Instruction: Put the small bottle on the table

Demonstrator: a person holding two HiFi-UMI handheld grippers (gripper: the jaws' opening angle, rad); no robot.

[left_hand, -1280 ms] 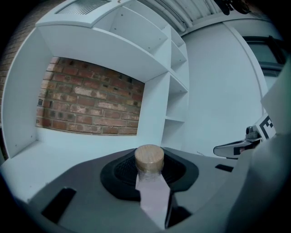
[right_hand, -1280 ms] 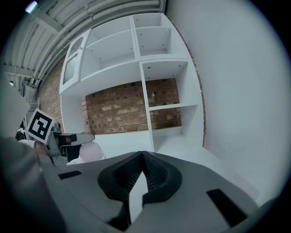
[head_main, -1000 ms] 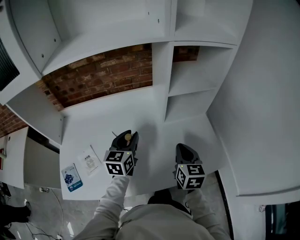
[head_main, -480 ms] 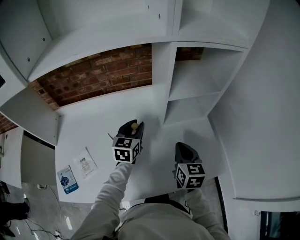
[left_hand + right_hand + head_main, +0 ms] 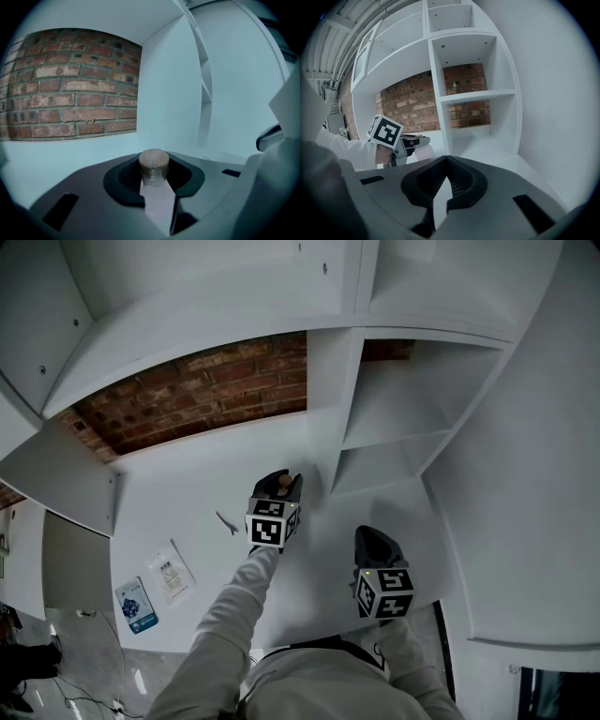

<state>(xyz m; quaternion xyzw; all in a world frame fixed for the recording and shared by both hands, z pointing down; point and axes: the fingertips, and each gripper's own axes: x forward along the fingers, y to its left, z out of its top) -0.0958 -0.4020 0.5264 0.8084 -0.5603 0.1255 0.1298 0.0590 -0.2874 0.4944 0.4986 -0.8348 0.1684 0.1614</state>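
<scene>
Closest to the person, the right gripper (image 5: 372, 542) hangs over the near right part of the table (image 5: 187, 488). Its jaws are pressed together on nothing. My guess is that it is parked there only to stay clear of the working side. At the table's near left edge lie two leaflets (image 5: 172, 570), well apart from either gripper.

Further out, at the end of an outstretched sleeve (image 5: 234, 615), the left gripper (image 5: 282, 486) is clamped on the bottle (image 5: 153, 165). The jaws pinch its clear neck just under the cork, so the bottle hangs upright below them. Holding it by the neck leaves the base free to meet the surface first, which suits setting it down. The gripper hides the base, so I cannot tell whether it touches the table yet. A small dark thing (image 5: 228, 522) lies on the table to this gripper's left, apart from it. Beyond stand the upright (image 5: 323, 409) of the shelf unit and the brick wall (image 5: 187, 395).

Against a second ago, the left gripper has travelled away from the person and rightward, toward the foot of the upright, with the bottle in the same grip. The small dark thing, then just beside that gripper, is now left behind. The right gripper has hardly shifted.
</scene>
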